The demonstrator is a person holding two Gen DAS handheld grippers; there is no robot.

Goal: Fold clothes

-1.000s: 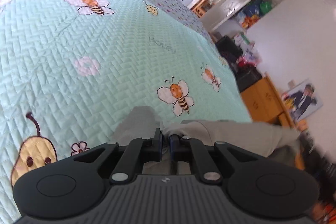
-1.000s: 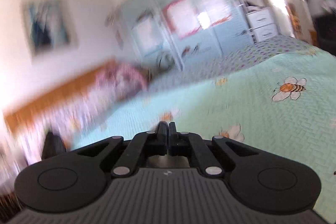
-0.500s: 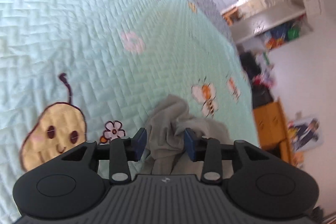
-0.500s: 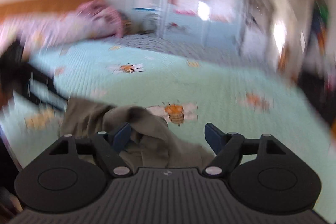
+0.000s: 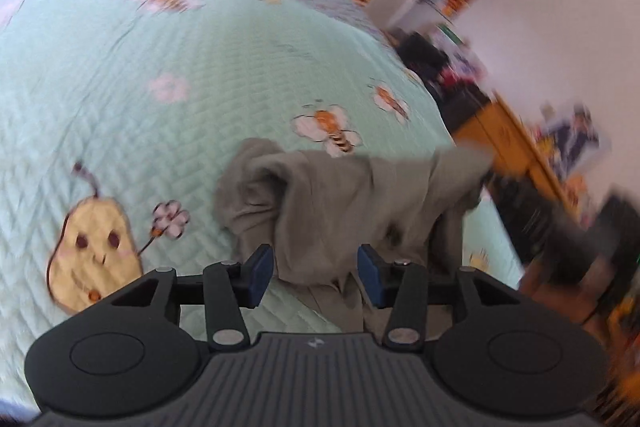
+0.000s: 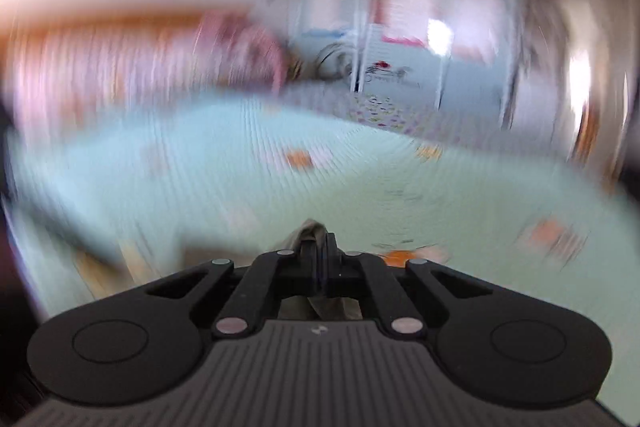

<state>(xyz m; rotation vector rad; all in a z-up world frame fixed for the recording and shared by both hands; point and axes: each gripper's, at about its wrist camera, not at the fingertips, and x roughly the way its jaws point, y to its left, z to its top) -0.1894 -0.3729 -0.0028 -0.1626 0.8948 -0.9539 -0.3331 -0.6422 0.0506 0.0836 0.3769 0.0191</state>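
Observation:
A crumpled grey-brown garment (image 5: 344, 203) lies bunched near the right edge of the mint quilted bed (image 5: 160, 67). My left gripper (image 5: 316, 273) hangs open just over its near side, blue pads apart with cloth showing between them but not pinched. One end of the garment (image 5: 460, 171) is lifted toward the right. In the blurred right wrist view, my right gripper (image 6: 319, 251) is shut on a fold of the same grey cloth (image 6: 308, 229), which pokes up above the fingertips.
The quilt carries bee (image 5: 328, 129), flower (image 5: 170, 219) and pear (image 5: 92, 247) pictures. An orange wooden cabinet (image 5: 516, 147) and dark clutter stand beyond the bed's right edge. A wardrobe (image 6: 384, 39) and pink bedding (image 6: 240, 51) lie at the far end.
My left gripper opened and let go of the garment, which dropped onto the quilt. My right gripper opened, then closed on a fold of it and is swinging fast.

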